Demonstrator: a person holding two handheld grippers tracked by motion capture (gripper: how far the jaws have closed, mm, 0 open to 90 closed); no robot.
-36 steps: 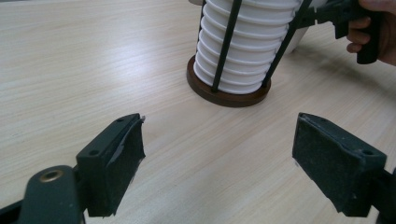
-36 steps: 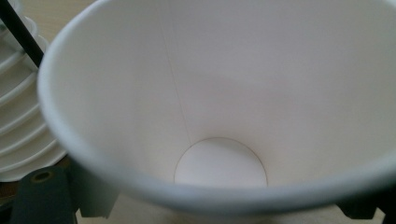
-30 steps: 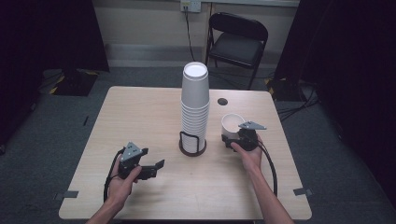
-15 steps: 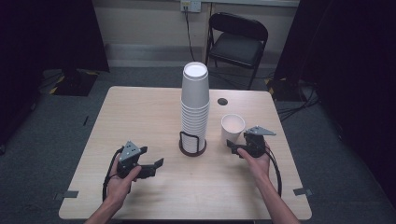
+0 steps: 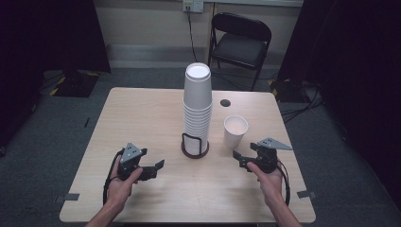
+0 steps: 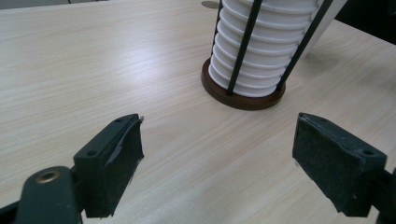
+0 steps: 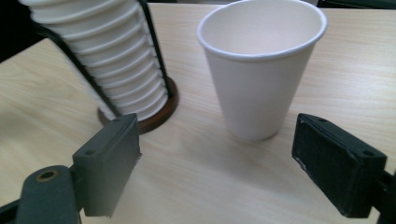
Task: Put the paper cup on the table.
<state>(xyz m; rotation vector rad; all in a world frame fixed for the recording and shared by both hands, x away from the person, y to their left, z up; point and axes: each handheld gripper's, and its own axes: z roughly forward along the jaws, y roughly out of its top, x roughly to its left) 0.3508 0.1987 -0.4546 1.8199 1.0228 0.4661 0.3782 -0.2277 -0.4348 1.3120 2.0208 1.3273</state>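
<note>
Paper cup [image 5: 235,130] stood upright on the table [image 5: 142,118], just right of the cup stack [image 5: 197,106] in its holder [image 5: 194,147]. Right gripper [image 5: 242,159] sat near the cup on the person's side, apart from it, jaws spread and narrowing a little, nothing between them. Left gripper [image 5: 152,169] rested well left of the cup, jaws wide, empty.

Single white paper cup [image 5: 235,131] — upright, mouth up, empty, rim rolled, walls tapering to a narrow base. Stands alone on the pale wood table [image 5: 142,113], right of centre, just right of the cup stack [image 5: 197,106]. The stack — white cups nested mouth down, tall, seated in a dark wire holder [image 5: 194,146] on a round brown base.
</note>
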